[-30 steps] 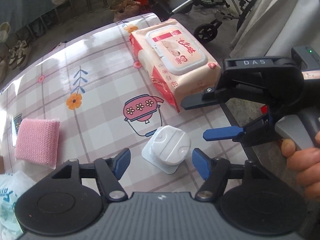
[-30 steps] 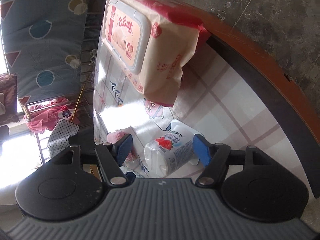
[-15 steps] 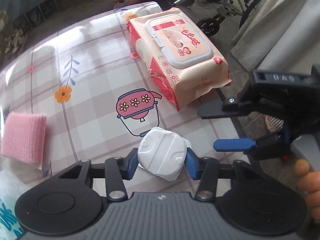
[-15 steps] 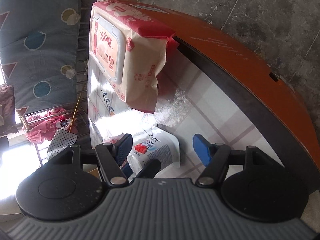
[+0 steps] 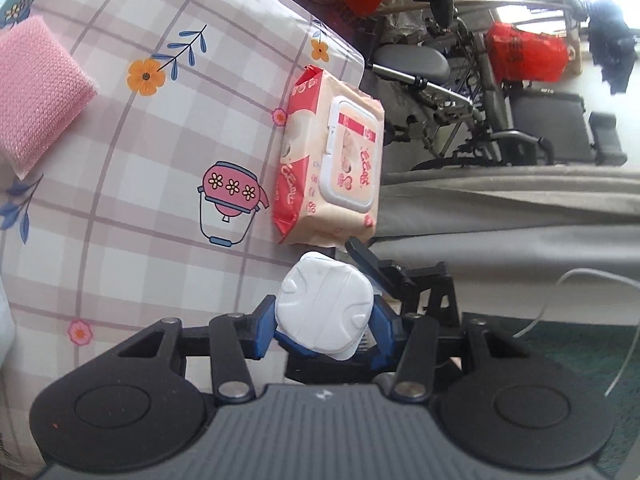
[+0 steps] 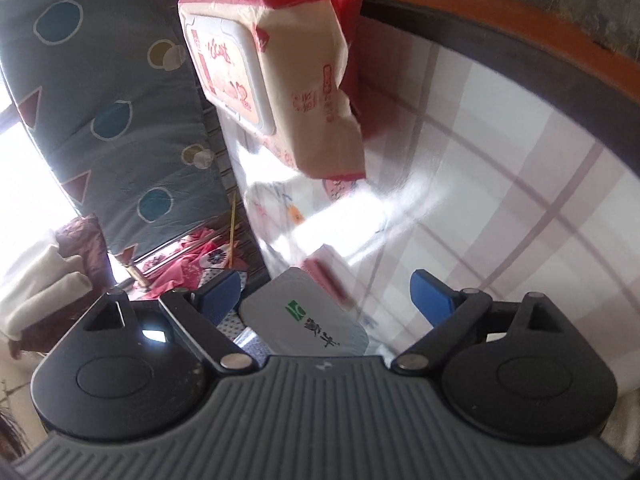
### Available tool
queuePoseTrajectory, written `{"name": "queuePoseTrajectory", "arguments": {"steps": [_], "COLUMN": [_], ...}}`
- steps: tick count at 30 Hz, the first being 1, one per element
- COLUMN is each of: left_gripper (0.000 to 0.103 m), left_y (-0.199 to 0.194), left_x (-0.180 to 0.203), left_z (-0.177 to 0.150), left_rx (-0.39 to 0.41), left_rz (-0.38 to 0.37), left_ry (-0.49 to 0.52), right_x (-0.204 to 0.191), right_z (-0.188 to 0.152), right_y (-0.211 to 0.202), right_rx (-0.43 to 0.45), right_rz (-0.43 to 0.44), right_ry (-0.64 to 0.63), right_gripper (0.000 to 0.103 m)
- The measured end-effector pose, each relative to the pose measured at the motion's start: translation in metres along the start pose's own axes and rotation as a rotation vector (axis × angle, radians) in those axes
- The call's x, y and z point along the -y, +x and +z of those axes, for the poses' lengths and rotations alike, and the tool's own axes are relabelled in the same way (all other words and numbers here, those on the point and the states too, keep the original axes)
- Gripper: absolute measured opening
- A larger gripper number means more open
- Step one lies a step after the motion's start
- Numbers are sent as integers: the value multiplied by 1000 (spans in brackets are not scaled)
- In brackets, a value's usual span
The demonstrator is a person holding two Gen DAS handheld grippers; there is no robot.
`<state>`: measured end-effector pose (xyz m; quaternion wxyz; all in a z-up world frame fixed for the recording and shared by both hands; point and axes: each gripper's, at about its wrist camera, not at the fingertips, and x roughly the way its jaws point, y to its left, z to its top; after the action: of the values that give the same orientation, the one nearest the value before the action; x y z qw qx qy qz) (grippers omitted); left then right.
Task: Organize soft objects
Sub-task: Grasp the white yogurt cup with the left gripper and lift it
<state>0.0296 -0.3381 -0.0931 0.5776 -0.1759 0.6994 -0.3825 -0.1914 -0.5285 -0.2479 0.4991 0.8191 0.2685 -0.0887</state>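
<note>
Lifted off the checked tablecloth [image 5: 120,200], the small white plastic cup [image 5: 324,312] now sits clamped in the left gripper [image 5: 322,330], beside the peach wet-wipe pack [image 5: 332,172]. Right gripper [image 6: 324,292], jaws just widened, grips nothing; a handover looks possible.

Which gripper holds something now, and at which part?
The left gripper grips the white yogurt cup by its opposite sides. The right gripper is open, holding nothing.

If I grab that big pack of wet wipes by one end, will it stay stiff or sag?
The wet wipes pack would probably sag: its soft wrapper is crinkled at the end seams. The hard white lid likely stiffens only the middle. It looks full, so fairly heavy, and the glossy film may be slippery.
</note>
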Motion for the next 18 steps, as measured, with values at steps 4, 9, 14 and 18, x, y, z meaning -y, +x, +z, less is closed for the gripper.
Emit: {"name": "queuePoseTrajectory", "arguments": {"steps": [4, 9, 14, 18], "left_gripper": [49, 49, 50, 53], "left_y": [-3, -1, 1, 3], "left_x": [-8, -18, -28, -31], "left_z": [2, 4, 2, 2], "left_rx": [6, 4, -8, -8], "left_rz": [-45, -62, -79, -27], "left_ry": [-53, -95, -126, -111], "right_x": [3, 0, -8, -10], "right_z": [-6, -11, -12, -9], "right_y": [9, 13, 14, 10], "right_rx": [-34, -40, -31, -14], "right_rz": [107, 160, 138, 95], "right_ry": [72, 74, 26, -14], "right_gripper": [93, 75, 67, 36]}}
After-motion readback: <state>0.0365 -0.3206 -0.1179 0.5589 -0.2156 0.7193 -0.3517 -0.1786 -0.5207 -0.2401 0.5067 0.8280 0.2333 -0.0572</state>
